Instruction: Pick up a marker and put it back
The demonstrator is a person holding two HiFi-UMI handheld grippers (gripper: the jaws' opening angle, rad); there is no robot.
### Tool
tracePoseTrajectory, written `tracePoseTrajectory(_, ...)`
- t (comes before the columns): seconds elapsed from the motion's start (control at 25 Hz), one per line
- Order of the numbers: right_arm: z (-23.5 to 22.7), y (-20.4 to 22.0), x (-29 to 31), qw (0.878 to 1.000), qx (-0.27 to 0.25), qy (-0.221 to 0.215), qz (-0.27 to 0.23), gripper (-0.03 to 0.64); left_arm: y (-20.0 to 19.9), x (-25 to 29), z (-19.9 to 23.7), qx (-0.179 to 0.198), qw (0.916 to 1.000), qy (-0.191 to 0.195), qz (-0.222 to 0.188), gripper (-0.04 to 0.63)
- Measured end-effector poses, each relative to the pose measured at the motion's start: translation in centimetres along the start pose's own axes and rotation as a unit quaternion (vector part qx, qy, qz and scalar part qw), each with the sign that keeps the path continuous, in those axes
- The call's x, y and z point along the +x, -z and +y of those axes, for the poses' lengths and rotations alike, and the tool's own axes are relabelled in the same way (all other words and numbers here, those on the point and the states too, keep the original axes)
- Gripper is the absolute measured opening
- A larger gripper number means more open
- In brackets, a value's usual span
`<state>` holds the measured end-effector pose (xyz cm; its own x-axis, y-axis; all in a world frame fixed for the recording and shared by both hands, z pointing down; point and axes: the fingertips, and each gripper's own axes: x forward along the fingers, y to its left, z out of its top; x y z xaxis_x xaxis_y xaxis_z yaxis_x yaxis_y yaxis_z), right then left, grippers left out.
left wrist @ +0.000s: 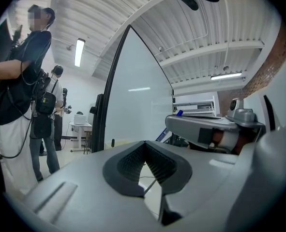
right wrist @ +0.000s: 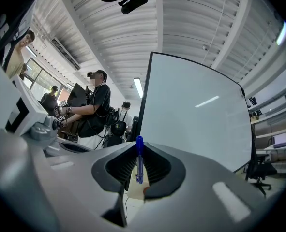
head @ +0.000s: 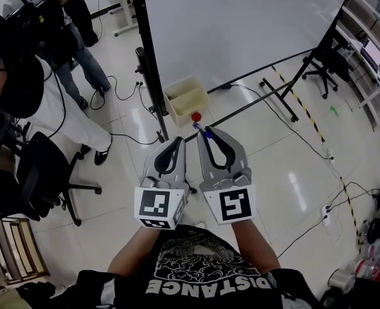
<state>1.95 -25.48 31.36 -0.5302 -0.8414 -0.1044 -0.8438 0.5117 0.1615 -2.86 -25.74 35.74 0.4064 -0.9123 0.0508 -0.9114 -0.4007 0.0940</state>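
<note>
A blue marker (right wrist: 139,159) is held upright between the narrowed jaws of the right gripper (head: 209,134). The left gripper (head: 179,141), just beside it, is closed on nothing. A beige bin (head: 186,98) and a whiteboard (head: 241,24) are seen beyond the jaw tips.

The shiny floor (head: 286,185) holds a beige bin (head: 185,98), a small red thing (head: 196,116) at its 5 o'clock, and black cables (head: 135,141).
</note>
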Motion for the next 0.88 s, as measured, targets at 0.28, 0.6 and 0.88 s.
tracePoseTrajectory(0.28,0.0,0.6,2.6,1.0,-0.001,-0.001,0.004,0.038,0.5,1.7,1.7,-0.003,1.0,0.005,0.007,0.006)
tracePoseTrajectory(0.6,0.3,1.7,5.4,1.0,0.0,-0.009,0.016,0.038,1.0,3.1,3.9,-0.011,0.9998,0.004,0.014,0.006)
tracePoseTrajectory(0.88,0.4,3.6,7.7,0.999,0.0,-0.013,0.04,0.038,1.2,4.1,5.5,-0.016,0.9997,0.004,0.021,0.006)
